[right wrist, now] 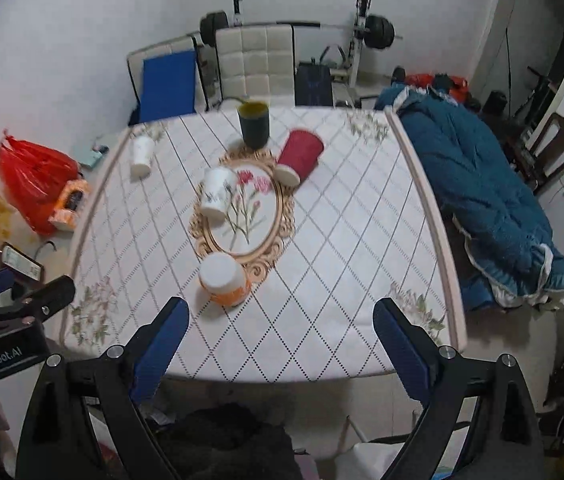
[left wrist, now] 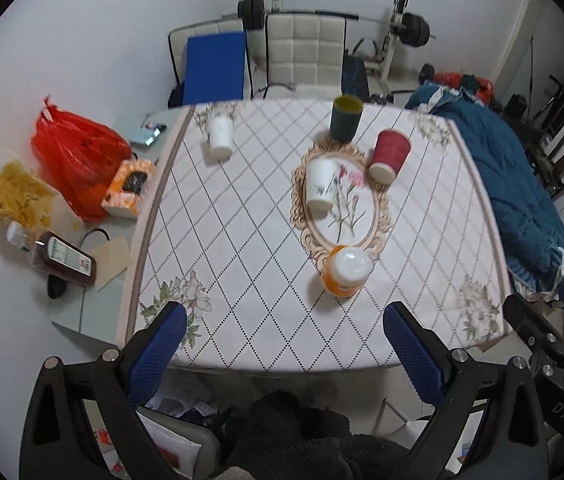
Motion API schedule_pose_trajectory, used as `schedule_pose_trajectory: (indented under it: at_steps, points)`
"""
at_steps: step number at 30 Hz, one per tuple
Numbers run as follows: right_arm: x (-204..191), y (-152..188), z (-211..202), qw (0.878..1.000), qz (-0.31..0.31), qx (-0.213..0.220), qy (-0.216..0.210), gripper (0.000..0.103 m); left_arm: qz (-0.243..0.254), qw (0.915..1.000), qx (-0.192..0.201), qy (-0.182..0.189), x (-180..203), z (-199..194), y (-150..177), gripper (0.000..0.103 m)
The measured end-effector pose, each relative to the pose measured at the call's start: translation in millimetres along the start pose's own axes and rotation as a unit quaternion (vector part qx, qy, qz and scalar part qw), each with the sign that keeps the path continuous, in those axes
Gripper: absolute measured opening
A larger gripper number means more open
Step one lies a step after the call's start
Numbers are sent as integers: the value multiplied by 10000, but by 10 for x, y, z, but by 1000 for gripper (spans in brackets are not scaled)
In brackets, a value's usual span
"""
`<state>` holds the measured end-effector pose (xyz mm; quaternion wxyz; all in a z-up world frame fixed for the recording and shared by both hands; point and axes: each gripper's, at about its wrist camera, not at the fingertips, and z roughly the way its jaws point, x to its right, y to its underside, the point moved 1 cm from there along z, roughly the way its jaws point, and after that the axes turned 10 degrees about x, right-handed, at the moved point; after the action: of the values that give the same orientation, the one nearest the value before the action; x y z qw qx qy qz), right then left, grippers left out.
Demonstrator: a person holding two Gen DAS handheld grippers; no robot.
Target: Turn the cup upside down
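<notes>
Both grippers hang above the near edge of the table, well apart from every cup. The left gripper (left wrist: pixel 283 326) has its blue-padded fingers spread wide at the bottom of its frame, with nothing between them; the right gripper (right wrist: pixel 282 320) is spread just as wide and also empty. On the diamond-patterned tablecloth (left wrist: pixel 250 216) five cups are scattered. The dark green cup (left wrist: pixel 345 118) with a yellow inside stands upright, mouth up, near the far edge, upper centre of the left view; it shows at upper centre in the right view too (right wrist: pixel 254 125). Just beside it, lower right, the red cup (left wrist: pixel 389 156) stands bottom up, as does a white cup (left wrist: pixel 320 185) on the floral oval printed at the cloth's centre. Another white cup (left wrist: pixel 220 137) is inverted at the upper left of the cloth, well apart from the others. Nearest the grippers, an orange cup (left wrist: pixel 346 271) stands with its white base upward at the oval's lower edge. A red plastic bag (left wrist: pixel 76 160) lies to the left of the cloth, and a blue quilt (left wrist: pixel 517 200) lies along the right side.
</notes>
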<state>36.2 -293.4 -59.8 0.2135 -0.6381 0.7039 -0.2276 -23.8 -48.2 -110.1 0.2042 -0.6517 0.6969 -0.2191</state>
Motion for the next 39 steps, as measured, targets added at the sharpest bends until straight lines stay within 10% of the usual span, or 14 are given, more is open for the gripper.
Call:
schedule_pose_trajectory:
  at_steps: [15, 39]
  points:
    - [100, -274, -1077, 9993, -19, 363, -86, 99, -43, 9998, 202, 3, 82, -688, -67, 101]
    - [148, -317, -1024, 9998, -70, 76, -154, 99, -40, 9999, -102, -19, 151, -694, 31, 101]
